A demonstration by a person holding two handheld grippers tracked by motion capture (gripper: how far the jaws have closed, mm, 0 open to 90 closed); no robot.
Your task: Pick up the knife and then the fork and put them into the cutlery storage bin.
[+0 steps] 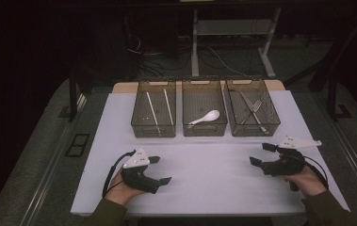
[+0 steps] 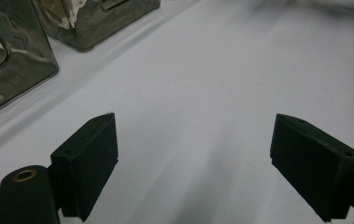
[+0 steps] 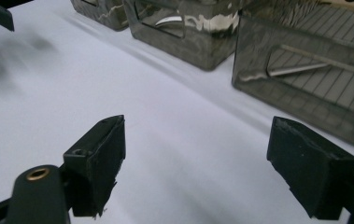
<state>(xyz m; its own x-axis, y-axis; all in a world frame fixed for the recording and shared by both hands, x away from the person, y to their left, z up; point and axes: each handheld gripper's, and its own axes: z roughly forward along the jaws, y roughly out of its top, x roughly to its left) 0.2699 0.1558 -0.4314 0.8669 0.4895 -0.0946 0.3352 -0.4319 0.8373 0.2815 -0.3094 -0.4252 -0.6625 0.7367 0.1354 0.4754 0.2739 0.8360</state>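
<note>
Bins (image 1: 204,115): 3 smoky clear plastic, rectangular | left hand-held gripper (image 1: 160,170): released | right hand-held gripper (image 1: 261,154): released | table (image 1: 204,179): matte white

A white sheet (image 1: 214,174) covers the table and is the landmark here. A strip of pale wooden tabletop (image 1: 122,87) peeks out along the sheet's far edge. Grey carpet (image 1: 39,155) surrounds the sheet on both sides. On the carpet just left of the sheet lies a small black two-pane frame (image 1: 77,144). Beyond the sheet's far edge, black cables (image 1: 152,59) trail across the floor near the white legs of a desk (image 1: 195,42). A dark post (image 1: 73,94) stands off the sheet's far left corner.
</note>
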